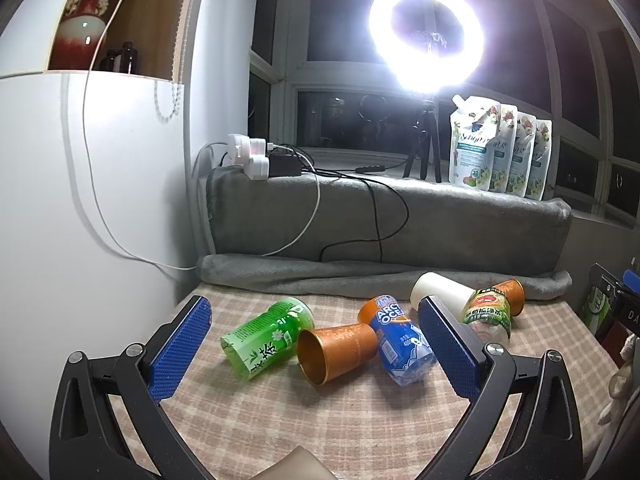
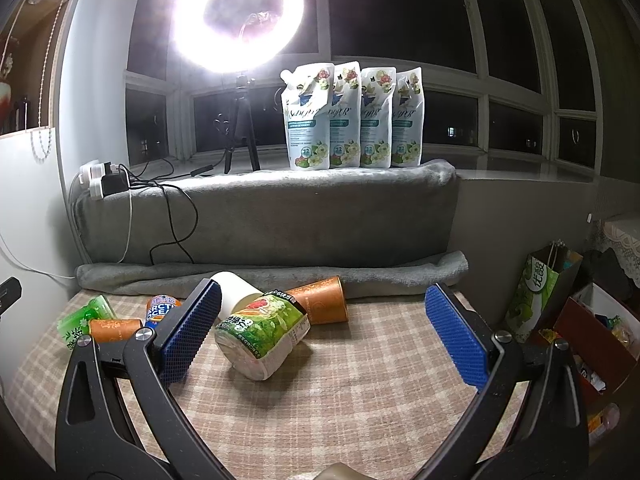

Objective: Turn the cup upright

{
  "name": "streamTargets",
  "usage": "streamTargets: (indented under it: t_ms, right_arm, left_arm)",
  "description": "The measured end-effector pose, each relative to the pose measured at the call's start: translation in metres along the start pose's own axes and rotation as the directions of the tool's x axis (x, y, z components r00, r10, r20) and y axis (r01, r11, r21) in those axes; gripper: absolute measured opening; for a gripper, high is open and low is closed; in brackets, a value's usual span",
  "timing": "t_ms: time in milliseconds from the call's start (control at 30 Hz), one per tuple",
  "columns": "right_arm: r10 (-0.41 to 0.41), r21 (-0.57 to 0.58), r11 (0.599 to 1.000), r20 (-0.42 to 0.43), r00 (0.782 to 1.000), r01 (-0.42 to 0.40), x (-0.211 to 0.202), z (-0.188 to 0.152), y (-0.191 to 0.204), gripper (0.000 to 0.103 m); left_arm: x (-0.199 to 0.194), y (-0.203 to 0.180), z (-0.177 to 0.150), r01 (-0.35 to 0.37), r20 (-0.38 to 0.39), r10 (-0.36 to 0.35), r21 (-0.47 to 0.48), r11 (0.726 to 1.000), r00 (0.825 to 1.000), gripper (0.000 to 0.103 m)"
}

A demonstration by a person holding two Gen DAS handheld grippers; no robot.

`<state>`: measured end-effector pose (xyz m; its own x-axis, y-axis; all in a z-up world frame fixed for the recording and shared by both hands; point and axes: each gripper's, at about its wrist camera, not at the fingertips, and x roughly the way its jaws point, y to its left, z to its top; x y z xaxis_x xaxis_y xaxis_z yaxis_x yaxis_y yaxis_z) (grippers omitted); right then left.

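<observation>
Several cups and bottles lie on their sides on the checked tablecloth (image 1: 320,432). An orange cup (image 1: 340,350) lies with its open mouth toward me, between a green tea cup (image 1: 266,338) and a blue Arctic Ocean bottle (image 1: 400,346). Behind are a white cup (image 1: 440,292), a clear green-labelled bottle (image 1: 486,316) and a second orange cup (image 1: 512,296). My left gripper (image 1: 316,334) is open, hovering just before the orange cup. My right gripper (image 2: 324,324) is open above the green-labelled bottle (image 2: 264,334), with the second orange cup (image 2: 324,300) and white cup (image 2: 234,288) behind.
A grey blanket (image 1: 384,220) covers the ledge behind the table, with a power strip and cables (image 1: 264,158). A ring light on a tripod (image 1: 426,36) and several detergent pouches (image 2: 344,116) stand on the sill. A white cabinet (image 1: 80,200) is left; bags and boxes (image 2: 560,312) are right.
</observation>
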<state>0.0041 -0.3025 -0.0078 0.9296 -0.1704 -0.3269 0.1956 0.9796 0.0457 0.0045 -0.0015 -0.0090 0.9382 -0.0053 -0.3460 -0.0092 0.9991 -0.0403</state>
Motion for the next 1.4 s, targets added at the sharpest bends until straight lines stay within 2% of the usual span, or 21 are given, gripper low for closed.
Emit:
streamTargets:
  t_ms: [1167,1400]
  right_arm:
    - [0.002,-0.009,1.0,0.0,1.0,-0.002,0.004,-0.004,0.001,0.103]
    - [0.026,-0.027,0.999,-0.029,0.999,-0.027,0.018,-0.006,0.008,0.103]
  left_arm:
    - [0.0,0.002,0.0,0.006,-0.004,-0.006,-0.006,1.0,1.0,0.102]
    - [0.003,-0.001,0.001,0.007,-0.013,-0.007,-0.003,1.0,1.0,0.102]
